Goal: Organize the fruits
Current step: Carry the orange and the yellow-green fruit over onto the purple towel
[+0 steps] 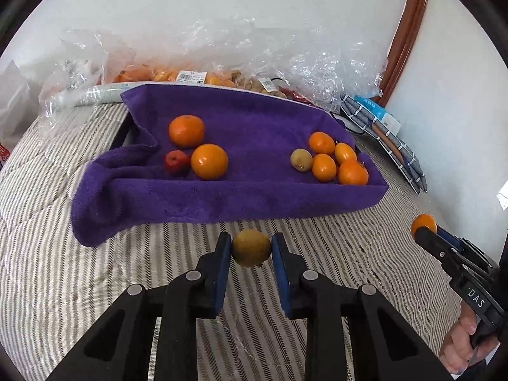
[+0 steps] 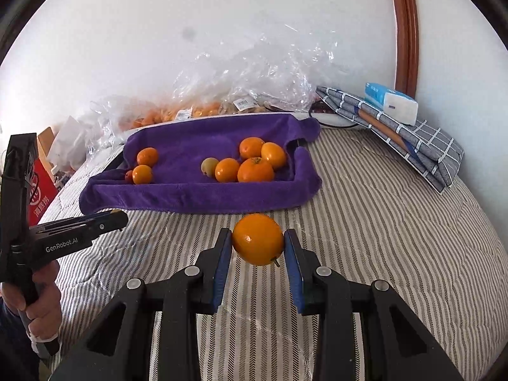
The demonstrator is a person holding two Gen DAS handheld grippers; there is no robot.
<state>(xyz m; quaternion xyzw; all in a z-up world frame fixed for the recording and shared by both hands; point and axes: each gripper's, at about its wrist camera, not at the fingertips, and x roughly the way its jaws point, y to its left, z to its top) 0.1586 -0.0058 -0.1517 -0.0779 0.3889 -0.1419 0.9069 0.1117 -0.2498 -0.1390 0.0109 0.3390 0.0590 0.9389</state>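
My left gripper (image 1: 251, 247) is shut on a yellow-green fruit (image 1: 251, 247), held above the striped bed in front of the purple towel-lined tray (image 1: 222, 190). My right gripper (image 2: 257, 240) is shut on an orange (image 2: 257, 238), also in front of the tray (image 2: 197, 195). On the towel's left lie two oranges (image 1: 209, 161) and a small red fruit (image 1: 175, 161). On its right lie several oranges (image 1: 352, 172) and a greenish kiwi-like fruit (image 1: 301, 159). The right gripper with its orange also shows at the right of the left wrist view (image 1: 424, 226).
Clear plastic bags of fruit (image 1: 203, 77) lie behind the tray against the white wall. Folded grey checked cloth (image 2: 409, 141) with a tissue pack (image 2: 392, 101) lies at the back right. A red box (image 2: 41, 195) stands left. The striped bedcover (image 2: 381, 238) surrounds the tray.
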